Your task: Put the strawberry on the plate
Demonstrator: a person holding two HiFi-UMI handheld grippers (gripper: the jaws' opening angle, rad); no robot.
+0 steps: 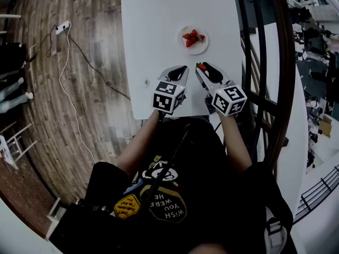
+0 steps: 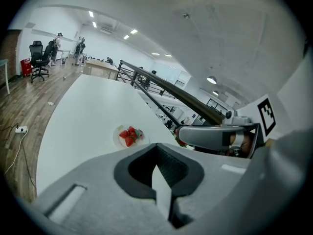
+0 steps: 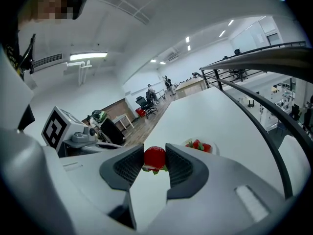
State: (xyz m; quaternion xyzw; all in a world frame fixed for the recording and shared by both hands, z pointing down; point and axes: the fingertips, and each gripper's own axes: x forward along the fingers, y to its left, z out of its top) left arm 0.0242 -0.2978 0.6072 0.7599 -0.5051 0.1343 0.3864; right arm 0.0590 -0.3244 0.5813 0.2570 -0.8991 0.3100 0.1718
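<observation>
Midway through the job, the person's right gripper [image 3: 154,156] has its fingers clamped on a plump red strawberry with a green leafy cap [image 3: 154,157], held just above the near end of the long white worktop [image 1: 159,25]. The small round white plate [image 1: 203,48] lies a little way ahead, already carrying a cluster of cut red strawberries [image 1: 193,38]. Beside the right gripper, the left gripper [image 1: 178,70] hangs with its fingers together and nothing between them. The carry looks barely begun, with the berry not yet over the rim. To finish well, the right gripper should travel forward and slightly left, keeping low and keeping its squeeze light, since soft fruit bruises easily. Aiming for the bare side of the plate, not the heap, would stop the berry rolling off. The fingers should part only once the fruit touches the plate, and the idle gripper should stay clear of the path.
</observation>
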